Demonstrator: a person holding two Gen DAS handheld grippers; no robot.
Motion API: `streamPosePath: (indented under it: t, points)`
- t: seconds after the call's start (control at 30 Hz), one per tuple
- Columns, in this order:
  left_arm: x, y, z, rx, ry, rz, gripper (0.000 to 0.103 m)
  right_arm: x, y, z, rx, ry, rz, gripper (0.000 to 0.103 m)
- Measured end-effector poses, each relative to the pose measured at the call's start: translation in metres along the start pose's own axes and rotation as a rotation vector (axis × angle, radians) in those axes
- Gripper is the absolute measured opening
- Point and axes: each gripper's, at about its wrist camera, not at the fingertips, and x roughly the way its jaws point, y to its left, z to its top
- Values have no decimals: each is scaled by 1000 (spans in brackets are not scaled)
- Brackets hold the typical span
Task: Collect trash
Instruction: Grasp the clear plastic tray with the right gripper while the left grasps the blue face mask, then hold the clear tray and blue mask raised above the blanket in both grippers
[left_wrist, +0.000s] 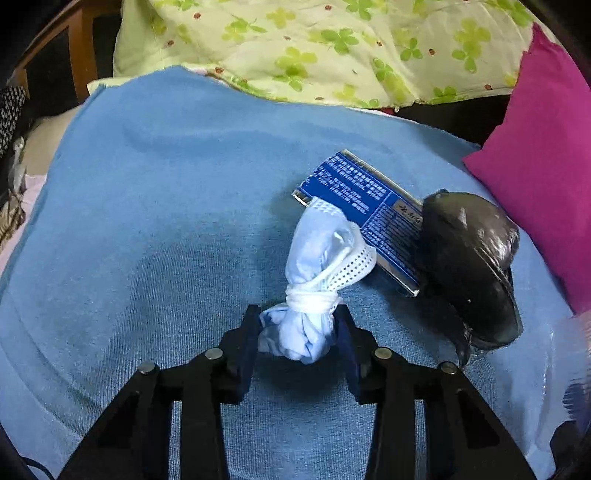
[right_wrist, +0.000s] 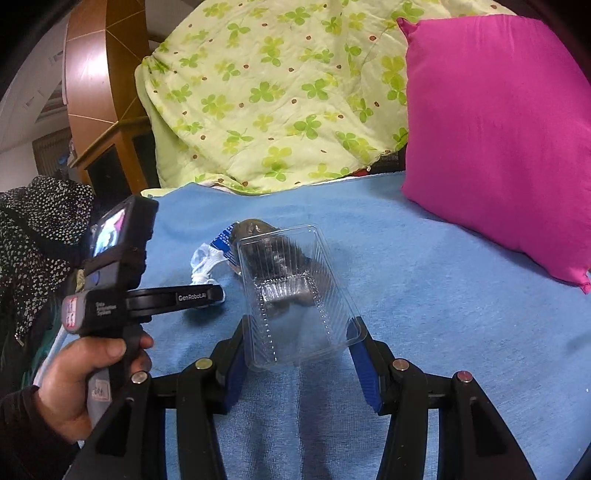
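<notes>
Your left gripper (left_wrist: 297, 326) has its jaws on either side of the knotted end of the mask (left_wrist: 317, 273), the pads touching or just about touching the bunched cloth; whether they have bitten down yet cannot be told, but the mask lies on the blue towel (left_wrist: 147, 221), not lifted. Your right gripper (right_wrist: 301, 343) stands spread around the near end of the clear tray (right_wrist: 295, 295), with a gap showing at the right pad, so it is not gripping.

Just past the mask lies the blue box (left_wrist: 369, 218), the mask's far end resting against it, and a black bag (left_wrist: 472, 266) sits against the box's right end. The tray sits just in front of that bag.

By my reading, collection has barely begun: all four pieces are on the towel, and no bin shows in either view. The pink pillow (right_wrist: 498, 129) and green quilt (right_wrist: 277, 92) lie beyond.
</notes>
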Motion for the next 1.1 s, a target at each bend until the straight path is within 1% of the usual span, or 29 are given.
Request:
streamPosePath:
  t: [0.07, 0.1, 0.2, 0.33, 0.5, 0.6, 0.77, 1.1]
  points:
    - [-6, 3, -3, 4, -2, 15, 32, 1, 1, -1, -3, 3, -4, 54]
    - [-10, 3, -5, 9, -5, 20, 32, 1, 1, -2, -6, 3, -7, 54]
    - [-26, 10, -17, 7, -10, 25, 31, 1, 4, -4, -25, 3, -24, 54]
    - [-53, 20, -37, 5, -17, 58, 31, -2, 10, -9, -53, 15, -39, 54]
    - [-84, 30, -67, -33, -9, 85, 31, -26, 16, -20, -81, 35, -51, 54]
    - [-96, 32, -83, -43, -9, 96, 31, -43, 14, -26, -73, 45, -58, 54]
    - [-123, 30, -104, -55, -22, 87, 31, -68, 15, -31, -83, 49, -74, 54]
    - [-155, 24, -123, -51, -51, 79, 31, -94, 20, -42, -103, 66, -87, 54]
